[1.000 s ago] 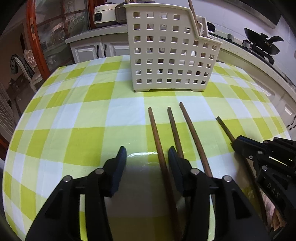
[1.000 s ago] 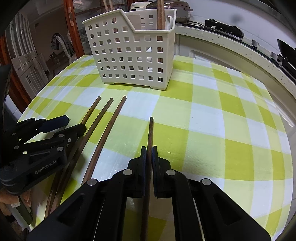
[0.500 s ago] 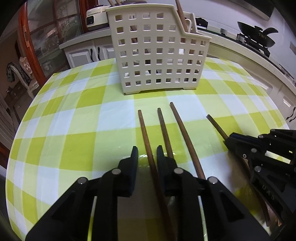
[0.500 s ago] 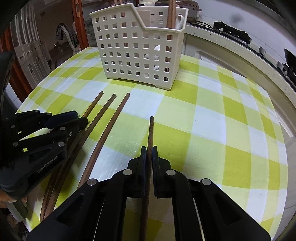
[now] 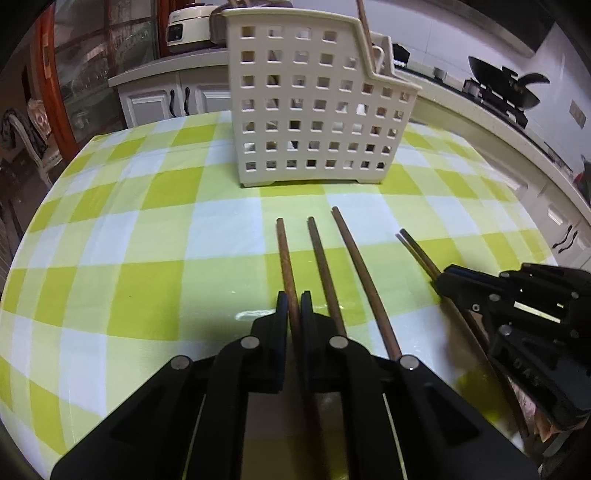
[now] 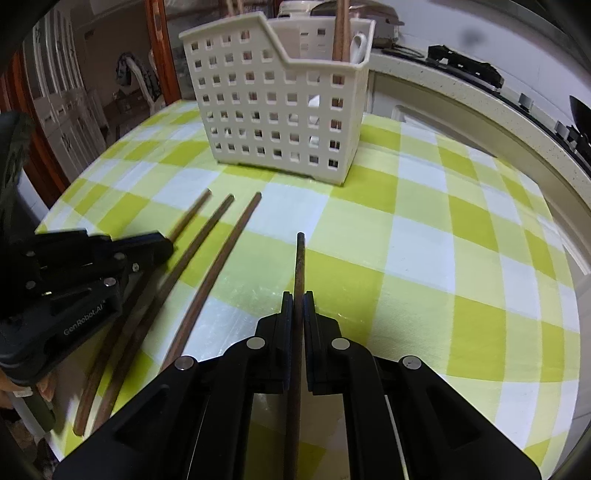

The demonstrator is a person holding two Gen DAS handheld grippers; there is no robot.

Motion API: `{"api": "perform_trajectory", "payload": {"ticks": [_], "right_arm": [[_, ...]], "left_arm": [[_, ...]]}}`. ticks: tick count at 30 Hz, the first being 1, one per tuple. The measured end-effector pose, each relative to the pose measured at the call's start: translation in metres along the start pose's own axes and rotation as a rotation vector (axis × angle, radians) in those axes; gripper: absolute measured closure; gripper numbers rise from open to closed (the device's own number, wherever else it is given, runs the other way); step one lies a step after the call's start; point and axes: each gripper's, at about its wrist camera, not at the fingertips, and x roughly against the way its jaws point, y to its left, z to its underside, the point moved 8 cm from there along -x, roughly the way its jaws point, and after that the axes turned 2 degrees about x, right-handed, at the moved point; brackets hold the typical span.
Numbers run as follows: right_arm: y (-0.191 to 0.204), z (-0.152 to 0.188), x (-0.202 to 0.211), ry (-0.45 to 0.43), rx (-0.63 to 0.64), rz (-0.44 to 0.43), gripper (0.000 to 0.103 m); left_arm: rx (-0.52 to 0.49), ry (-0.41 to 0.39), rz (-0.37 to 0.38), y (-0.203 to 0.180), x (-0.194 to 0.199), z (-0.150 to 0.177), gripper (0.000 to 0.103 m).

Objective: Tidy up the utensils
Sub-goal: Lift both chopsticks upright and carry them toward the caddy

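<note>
Several brown wooden chopsticks lie on the green-checked table (image 5: 147,288) in front of a white perforated basket (image 5: 314,103). My left gripper (image 5: 293,299) is closing tight on the leftmost chopstick (image 5: 284,251), pads pressing its sides; two more chopsticks (image 5: 319,258) (image 5: 351,251) lie just right of it. My right gripper (image 6: 298,299) is shut on a separate chopstick (image 6: 300,258) that points toward the basket (image 6: 280,103). Each gripper shows in the other's view: right gripper (image 5: 443,280), left gripper (image 6: 162,247). Chopsticks (image 6: 341,29) and a white spoon (image 6: 358,44) stand in the basket.
The round table's edge curves close on the right (image 6: 576,332). Behind it runs a kitchen counter with a black wok (image 5: 506,85) on a stove and a rice cooker (image 5: 184,26). A wooden door frame and a chair (image 5: 22,140) stand at the left.
My left gripper's jaws came together from wide open around the leftmost chopstick and now pinch it. The basket looks a little nearer. The right gripper kept its grip and stayed put.
</note>
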Motion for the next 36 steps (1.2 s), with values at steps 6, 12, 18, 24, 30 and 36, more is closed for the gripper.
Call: {"api": "perform_trajectory", "payload": {"ticks": [6, 12, 18, 24, 30, 36], "right_arm": [[-0.003, -0.004, 0.008, -0.025, -0.026, -0.011, 0.097], [-0.002, -0.007, 0.016, -0.058, -0.045, -0.016, 0.097], [-0.002, -0.014, 0.035, -0.114, -0.064, -0.016, 0.097], [0.001, -0.018, 0.054, -0.174, -0.084, -0.016, 0.097], [0.001, -0.024, 0.072, -0.234, -0.104, -0.022, 0.097], [0.004, -0.024, 0.088, -0.284, -0.110, -0.029, 0.097]], "left_arm": [[0.009, -0.031, -0.001, 0.007, 0.013, -0.006, 0.096], [0.001, -0.049, 0.002, 0.002, 0.025, -0.006, 0.096], [-0.013, -0.098, 0.001, -0.002, 0.046, -0.008, 0.096], [-0.011, -0.137, 0.016, -0.004, 0.064, -0.007, 0.096], [-0.013, -0.183, 0.018, -0.004, 0.084, -0.009, 0.096], [-0.017, -0.229, 0.019, -0.005, 0.103, -0.010, 0.096]]}}
